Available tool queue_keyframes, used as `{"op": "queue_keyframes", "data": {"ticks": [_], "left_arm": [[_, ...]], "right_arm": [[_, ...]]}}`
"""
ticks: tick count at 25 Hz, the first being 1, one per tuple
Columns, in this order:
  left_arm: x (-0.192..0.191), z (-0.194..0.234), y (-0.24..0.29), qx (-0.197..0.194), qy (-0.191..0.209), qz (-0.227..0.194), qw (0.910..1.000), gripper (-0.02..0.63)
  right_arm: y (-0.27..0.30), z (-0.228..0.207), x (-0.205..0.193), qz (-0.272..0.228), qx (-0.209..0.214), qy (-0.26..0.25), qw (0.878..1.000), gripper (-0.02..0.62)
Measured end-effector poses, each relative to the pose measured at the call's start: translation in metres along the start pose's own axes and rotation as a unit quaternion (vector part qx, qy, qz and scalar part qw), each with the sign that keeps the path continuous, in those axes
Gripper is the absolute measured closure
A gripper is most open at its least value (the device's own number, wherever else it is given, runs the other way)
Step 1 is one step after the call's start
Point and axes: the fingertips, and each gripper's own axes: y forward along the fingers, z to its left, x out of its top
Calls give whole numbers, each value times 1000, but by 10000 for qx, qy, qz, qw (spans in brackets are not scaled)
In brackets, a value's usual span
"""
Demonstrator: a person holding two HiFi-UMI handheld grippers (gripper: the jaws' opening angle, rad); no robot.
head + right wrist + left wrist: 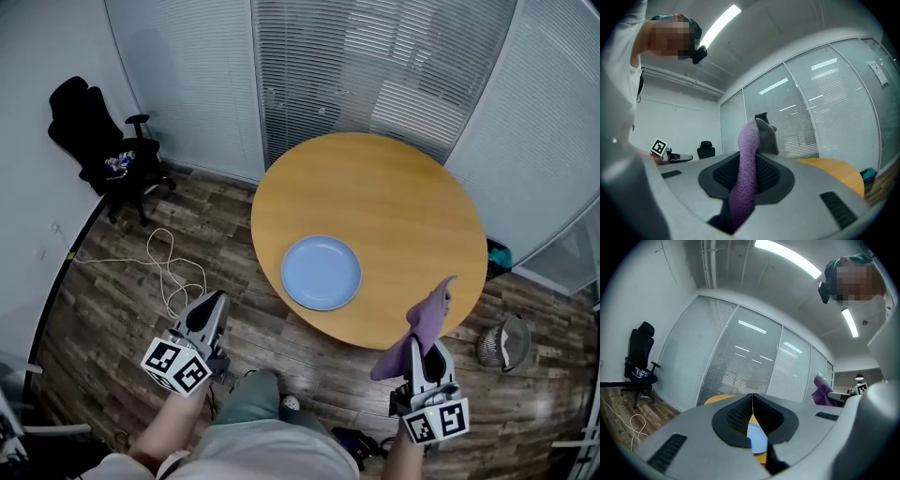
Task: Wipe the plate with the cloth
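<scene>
A black office chair (pixel 98 141) stands against the wall at far left, and a pale cable (pixel 171 270) loops over the wooden floor (pixel 112 319) beside it. The left gripper (pixel 217 300) is held over that floor, clear of the tabletop's (pixel 394 187) near-left edge. Its 2 jaws are pressed flat together with nothing between them. In the left gripper view, a sliver of the blue plate (pixel 322 272) and the tabletop shows beyond their tips.

The plate lies flat and bare on the round wooden tabletop, close to the near edge and toward its left side, well apart from both grippers.

The right gripper (pixel 427 349) sits just off the near-right edge of the tabletop. Its jaws are clamped on the purple cloth (pixel 424 326), which fills the gap between them. The cloth rises from the jaws in a thick fold, and its upper end reaches over the tabletop's near-right edge. The right gripper view shows a grey side at the top of the fold.

A small bin (pixel 504 342) stands on the floor past the tabletop's right edge.
</scene>
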Motion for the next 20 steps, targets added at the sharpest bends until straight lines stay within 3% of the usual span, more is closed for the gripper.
{"op": "queue_keyframes", "data": {"ticks": [11,20], "left_arm": [[11,-5,19,-170,187,-23,9997,592],[19,19,59,-402,145,-26,9991,592]], "right_arm": [[14,-2,0,67,7,-13,10000,508],[42,-8,3,83,-184,-149,9997,508]]}}
